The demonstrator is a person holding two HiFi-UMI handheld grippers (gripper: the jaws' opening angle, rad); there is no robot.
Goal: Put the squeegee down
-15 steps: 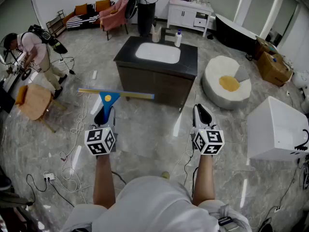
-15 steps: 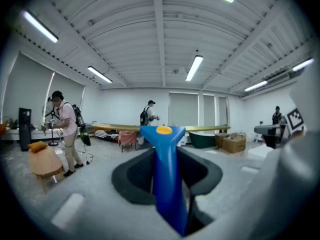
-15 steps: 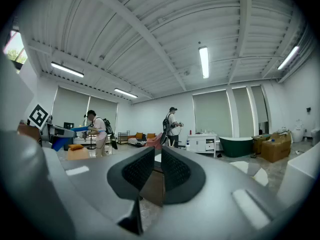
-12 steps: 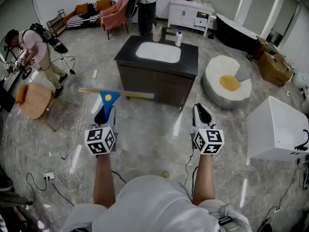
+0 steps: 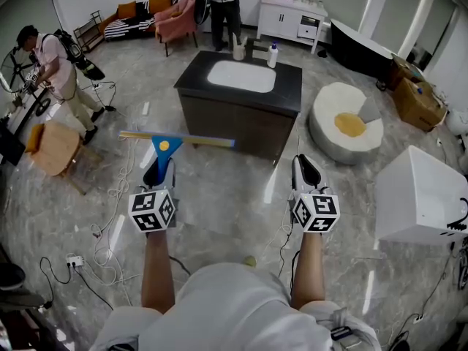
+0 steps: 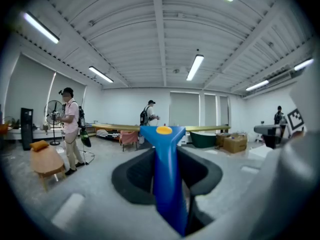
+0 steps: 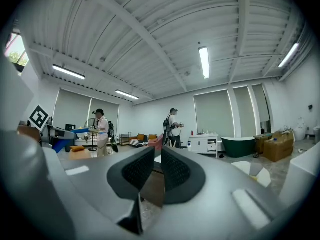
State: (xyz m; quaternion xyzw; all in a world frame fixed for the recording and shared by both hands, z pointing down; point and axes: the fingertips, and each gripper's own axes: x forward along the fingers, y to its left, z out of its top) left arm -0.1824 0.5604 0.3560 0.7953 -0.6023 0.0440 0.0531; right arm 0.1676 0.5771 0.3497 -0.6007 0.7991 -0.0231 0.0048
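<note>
At the bottom of the head view, your forearms hold both grippers out over the marble floor [image 5: 219,196]. Your left gripper [image 5: 159,168], left of centre, pinches the blue handle of the squeegee [image 5: 163,147], whose yellow blade lies crosswise just beyond the jaws, up off the floor. Your right gripper [image 5: 306,168], right of centre, has its jaws nearly pressed together on nothing. Farther off, at upper centre, stands the dark worktop [image 5: 289,86] with its white sink [image 5: 241,77].
</note>
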